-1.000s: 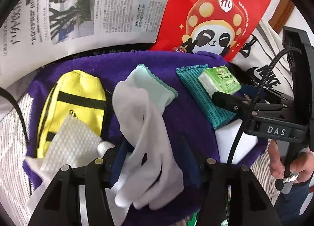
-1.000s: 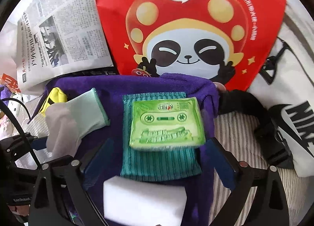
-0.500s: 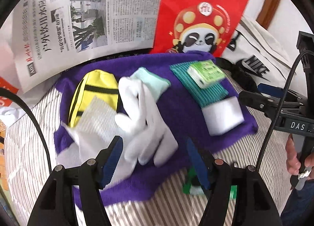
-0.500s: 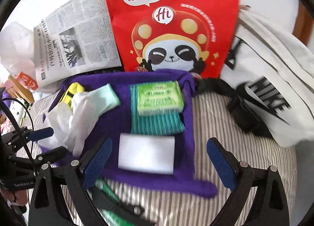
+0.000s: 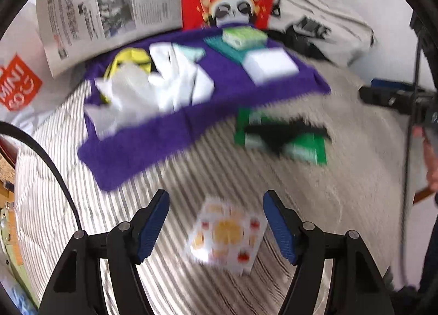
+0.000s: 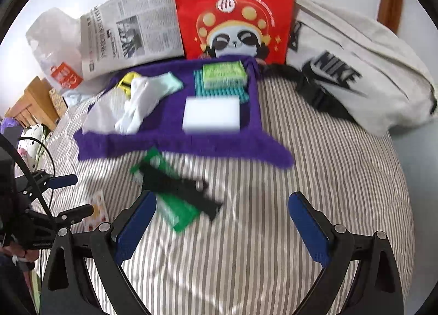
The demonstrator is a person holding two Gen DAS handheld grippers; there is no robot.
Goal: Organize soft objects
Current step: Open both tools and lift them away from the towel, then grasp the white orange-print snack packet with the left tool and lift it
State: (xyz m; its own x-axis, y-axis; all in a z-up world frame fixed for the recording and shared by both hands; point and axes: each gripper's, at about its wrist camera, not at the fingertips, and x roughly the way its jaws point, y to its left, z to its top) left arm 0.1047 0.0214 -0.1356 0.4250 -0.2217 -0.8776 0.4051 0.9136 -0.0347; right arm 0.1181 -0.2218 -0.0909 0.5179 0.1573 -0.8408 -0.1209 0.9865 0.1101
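1. Step in hand, as judged: between placements. Left gripper [image 5: 216,216] released, holding nothing, poised above a small patterned packet [image 5: 227,235] on the striped bedding [image 6: 328,178].
2. Right gripper [image 6: 219,222] likewise released and holding nothing, over bare bedding.
3. Purple towel [image 6: 178,145] at the far side serving as tray: white glove [image 6: 142,101], yellow pouch [image 5: 131,57], white tissue sheet [image 5: 123,87] on its left; teal cloth [image 6: 219,90], green tissue pack [image 6: 223,72] and white sponge block [image 6: 210,117] on its right.
4. Near the towel's edge, not on it: green wrapper under a black strap [image 6: 178,186] (blurred).
5. Next move, likely: close on the packet gently and carry to the towel.
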